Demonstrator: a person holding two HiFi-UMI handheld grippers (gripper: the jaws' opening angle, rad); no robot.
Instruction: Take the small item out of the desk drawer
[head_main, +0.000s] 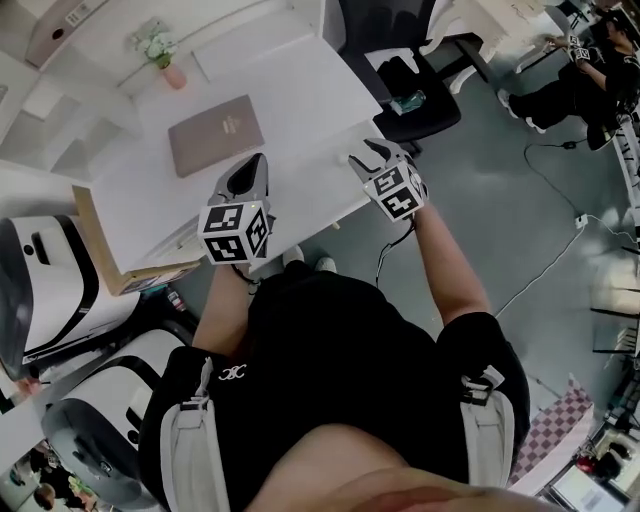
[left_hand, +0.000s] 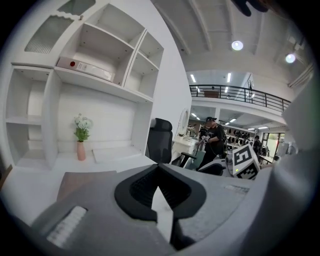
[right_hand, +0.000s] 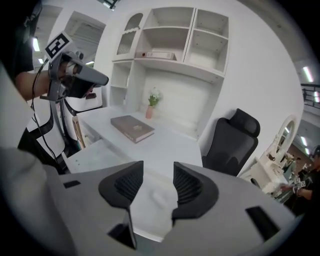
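Note:
My right gripper hangs over the front right corner of the white desk, jaws open. Seen between them in the right gripper view, a small pale item lies on the desk top, and the pads do not touch it. My left gripper is shut with nothing in it, over the desk's front edge beside a brown book; in its own view the pads meet. A lower pale panel juts out at the desk's front left. I cannot tell if it is the drawer.
A pink vase with flowers stands at the back of the desk under white shelves. A black office chair is at the desk's right. White machines crowd the left. Another person is at the far right.

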